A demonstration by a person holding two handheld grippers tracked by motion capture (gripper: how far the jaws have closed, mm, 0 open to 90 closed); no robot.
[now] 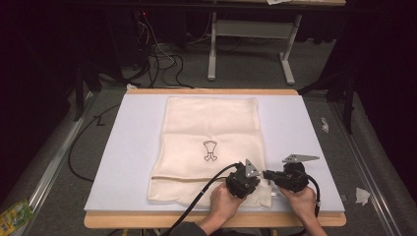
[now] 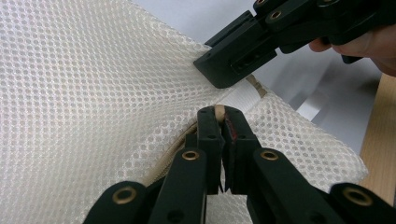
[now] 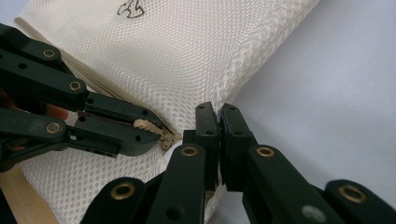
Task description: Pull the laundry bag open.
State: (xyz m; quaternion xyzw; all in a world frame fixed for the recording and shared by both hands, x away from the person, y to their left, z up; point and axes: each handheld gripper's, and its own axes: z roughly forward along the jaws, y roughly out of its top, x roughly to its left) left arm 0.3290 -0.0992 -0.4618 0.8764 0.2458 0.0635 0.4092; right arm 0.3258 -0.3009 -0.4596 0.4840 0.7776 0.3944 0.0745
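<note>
The table (image 1: 123, 147) takes up the middle of the high view, a pale lilac-white board with a wooden edge along its near and far sides, standing on a grey carpeted floor (image 1: 59, 147) with dark cables (image 1: 162, 64) trailing at the upper left of the frame.

A cream mesh laundry bag (image 1: 211, 128) lies flat on the table, at the centre of the frame, reaching from near the far edge down to the lower middle. A small dark outline print (image 1: 210, 150) sits on it just below its centre. A seam with a zipper runs across its lower part.

Both hands come in at the bottom of the frame, close together at the bag's lower right corner. The left gripper (image 2: 218, 114) has its jaws pressed together on a small beige zipper pull (image 2: 218, 110) at the end of the seam; in the left gripper view the pull pokes up between the jaw tips at the centre of the frame. The right gripper view shows those same jaws at the left middle of the frame, with the beige pull (image 3: 154, 127) caught in them.

The right gripper (image 3: 218, 112) has its jaws closed on the bag's edge, just right of the pull. In the left gripper view it enters from the upper right, its tip resting on the mesh just above the left gripper.
</note>
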